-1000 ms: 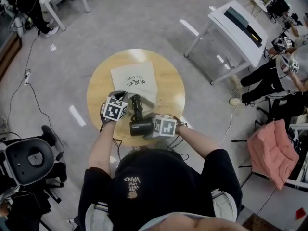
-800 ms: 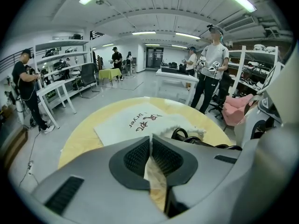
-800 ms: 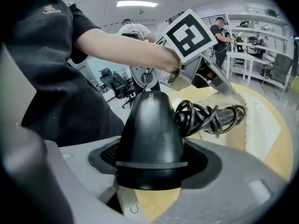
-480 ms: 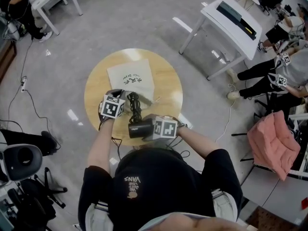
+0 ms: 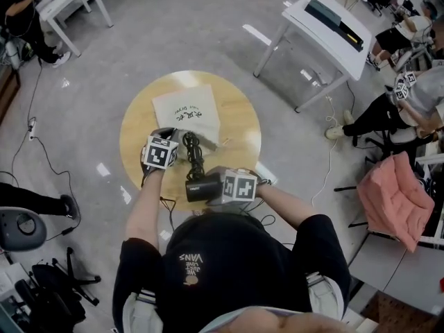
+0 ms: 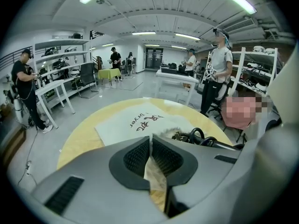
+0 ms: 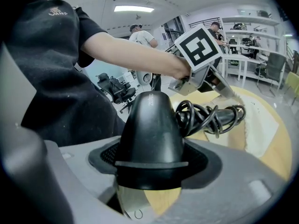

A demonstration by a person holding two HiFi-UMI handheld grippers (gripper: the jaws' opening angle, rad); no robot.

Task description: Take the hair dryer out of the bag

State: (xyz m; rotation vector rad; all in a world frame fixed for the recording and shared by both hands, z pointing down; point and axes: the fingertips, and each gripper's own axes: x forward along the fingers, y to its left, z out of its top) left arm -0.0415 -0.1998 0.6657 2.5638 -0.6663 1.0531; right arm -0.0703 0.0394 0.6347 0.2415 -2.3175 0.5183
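Note:
The black hair dryer (image 5: 200, 186) hangs over the near edge of the round wooden table (image 5: 139, 116), clear of the bag's mouth. My right gripper (image 5: 212, 186) is shut on its barrel (image 7: 150, 129). Its coiled black cord (image 7: 208, 117) trails toward the cream printed bag (image 5: 187, 113), with the far end at the bag's mouth. My left gripper (image 5: 176, 143) is shut on the near edge of the bag. In the left gripper view the cream fabric (image 6: 154, 169) is pinched between the pads, the left gripper (image 6: 150, 149) above it, and the cord (image 6: 198, 136) lies just to the right.
A white desk (image 5: 326, 26) stands at the back right, with seated people (image 5: 409, 96) beyond it. A pink cloth (image 5: 392, 203) lies over a chair at the right. An office chair (image 5: 21, 227) and floor cables (image 5: 41, 141) are at the left.

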